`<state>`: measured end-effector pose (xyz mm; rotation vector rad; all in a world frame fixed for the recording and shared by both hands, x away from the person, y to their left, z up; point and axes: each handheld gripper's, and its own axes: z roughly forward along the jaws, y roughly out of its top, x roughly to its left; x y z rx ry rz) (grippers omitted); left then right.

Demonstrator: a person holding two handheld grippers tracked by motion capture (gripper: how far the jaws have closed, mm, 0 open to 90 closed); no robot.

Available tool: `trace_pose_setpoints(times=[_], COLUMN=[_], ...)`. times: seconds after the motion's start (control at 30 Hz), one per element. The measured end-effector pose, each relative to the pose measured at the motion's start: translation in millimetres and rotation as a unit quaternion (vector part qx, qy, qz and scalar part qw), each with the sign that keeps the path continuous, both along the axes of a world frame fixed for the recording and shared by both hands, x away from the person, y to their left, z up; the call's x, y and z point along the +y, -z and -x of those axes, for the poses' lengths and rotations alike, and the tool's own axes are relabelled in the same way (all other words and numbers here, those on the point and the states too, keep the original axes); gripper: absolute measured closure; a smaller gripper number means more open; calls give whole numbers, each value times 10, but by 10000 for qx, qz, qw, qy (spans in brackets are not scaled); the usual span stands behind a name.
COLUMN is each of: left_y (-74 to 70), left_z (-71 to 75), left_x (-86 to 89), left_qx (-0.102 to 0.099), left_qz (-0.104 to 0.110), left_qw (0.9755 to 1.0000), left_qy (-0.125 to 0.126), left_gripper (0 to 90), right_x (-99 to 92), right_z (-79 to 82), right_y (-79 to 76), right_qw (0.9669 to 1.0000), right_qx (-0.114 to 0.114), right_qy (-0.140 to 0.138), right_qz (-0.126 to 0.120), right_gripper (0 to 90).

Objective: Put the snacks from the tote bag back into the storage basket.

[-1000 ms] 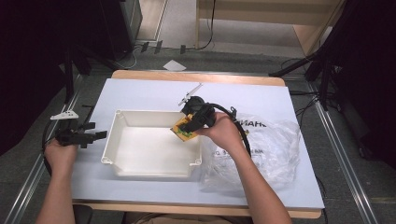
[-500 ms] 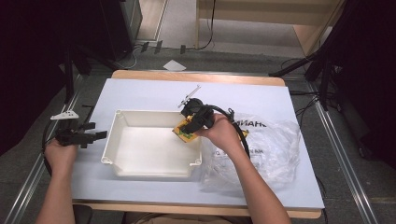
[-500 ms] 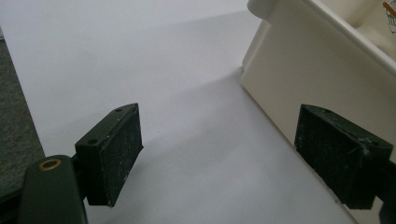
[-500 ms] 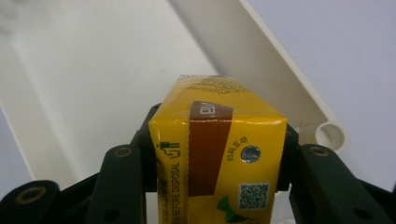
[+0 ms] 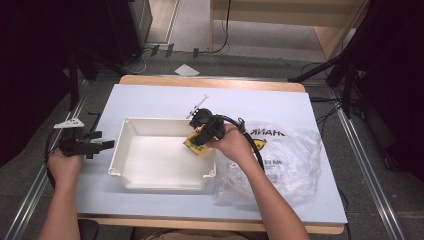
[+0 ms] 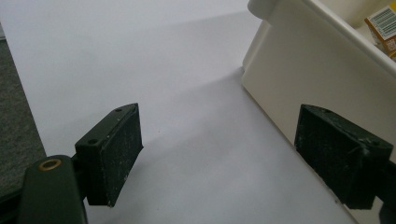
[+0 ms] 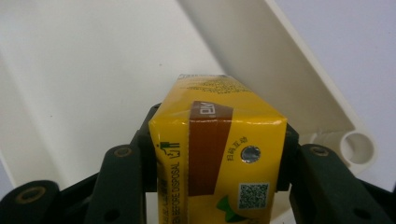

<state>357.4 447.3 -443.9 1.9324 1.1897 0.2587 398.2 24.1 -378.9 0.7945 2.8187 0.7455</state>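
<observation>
The yellow carton [image 7: 217, 154] is inside the white tray [image 5: 150, 175], near its right wall, pinched between the fingers of the right gripper [image 5: 200, 139]. The left gripper [image 5: 102, 145] rests on the desk [image 5: 150, 102] just beside the tray, its fingers spread with nothing between them.

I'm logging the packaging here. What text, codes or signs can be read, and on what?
"BEFORE DISPOSAL": yellow drink carton, along its side.
QR code, recycling figure, Chinese characters: same carton, characters too small to read.
Barcode: carton, left gripper view, digits blurred.
"NAHS"-like mirrored black letters: clear plastic bag, partly readable.
</observation>
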Motion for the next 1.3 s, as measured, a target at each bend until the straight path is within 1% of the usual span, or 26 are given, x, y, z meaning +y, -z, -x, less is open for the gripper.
trace_pose_setpoints(times=[0.03,0.17,0.3,0.37,0.4,0.5,0.53,0.67,0.8,1.2,1.23,1.3], left_y=[-1,0,0,0,0,-1,1,1,1,-1,0,-2], left_z=[0,0,-2,-1,-1,0,1,-1,-2,1,1,0], left_x=[1,-3,-8,-8,-9,-9,-7,-6,-10,-4,-6,-9], left_qx=[0,3,13,12,19,13,5,17,18,1,1,12], left_qz=[-1,0,-9,-8,-12,-6,-4,-8,-13,-2,2,-5], left_qw=[10000,10000,10000,10000,10000,10000,10000,10000,10000,10000,10000,10000], left_qy=[3,10,12,10,8,13,7,9,4,10,9,13], left_gripper=[161,161,161,161,161,161,161,161,161,161,161,161], right_x=[-3,-5,26,35,48,42,29,23,26,17,21,28], right_z=[-8,-14,-4,5,4,-7,-23,-37,-44,-38,-34,-29], right_y=[0,8,28,25,32,41,50,60,69,64,57,60], right_qw=[10000,10000,9999,9999,9999,9998,9996,9993,9992,9990,9988,9989], right_qx=[-3,17,-72,-71,-99,-70,-29,16,19,31,-1,-43], right_qy=[3,42,49,61,55,135,171,213,200,225,255,247], right_qz=[-41,-64,-120,-82,-110,-161,-225,-295,-338,-388,-421,-394], right_gripper=[546,544,540,539,536,533,531,525,519,515,523,525])
